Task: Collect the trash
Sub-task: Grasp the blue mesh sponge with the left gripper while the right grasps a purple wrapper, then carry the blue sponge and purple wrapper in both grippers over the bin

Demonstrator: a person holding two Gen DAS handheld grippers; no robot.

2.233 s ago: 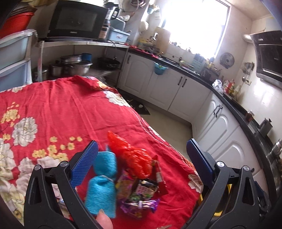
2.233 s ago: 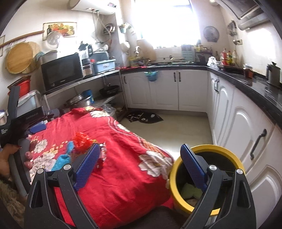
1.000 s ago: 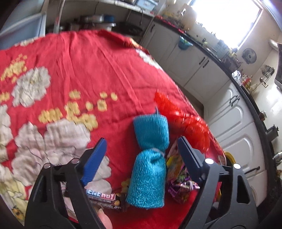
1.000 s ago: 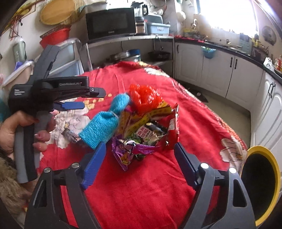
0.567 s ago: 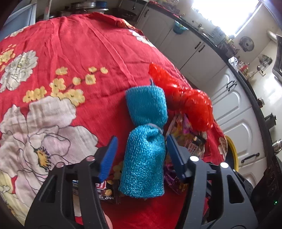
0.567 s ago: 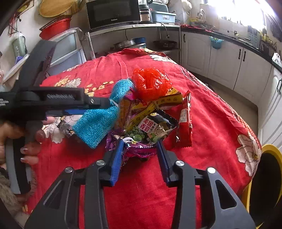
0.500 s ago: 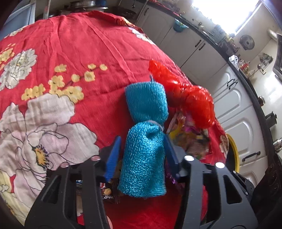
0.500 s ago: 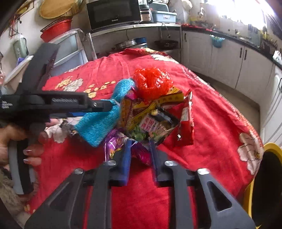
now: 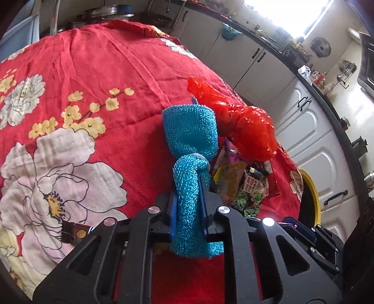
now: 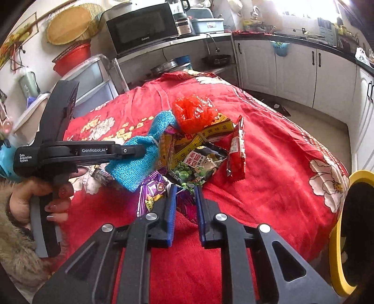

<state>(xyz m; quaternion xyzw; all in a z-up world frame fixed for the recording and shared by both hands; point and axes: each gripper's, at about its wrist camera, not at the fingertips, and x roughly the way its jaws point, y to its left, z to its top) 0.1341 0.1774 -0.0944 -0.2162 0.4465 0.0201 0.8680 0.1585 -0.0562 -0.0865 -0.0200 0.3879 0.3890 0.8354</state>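
Now blue cloth (image 9: 190, 187) between fingers (image 9: 173, 210) (pinched)

Daylight floods in from the window (image 9: 287, 14) at upper right and blows it out to white in both my wrist views. The red cloth (image 10: 268, 149) is evenly lit and sharp. Strong fisheye bending at the edges; dark vignetted corners.

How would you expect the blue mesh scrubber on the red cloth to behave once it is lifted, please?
The blue mesh scrubber will probably flop: the left tool has squeezed its near half narrow. It looks light, being open netting. The coarse weave should resist slipping, though its free end may brush the red plastic bag touching it.
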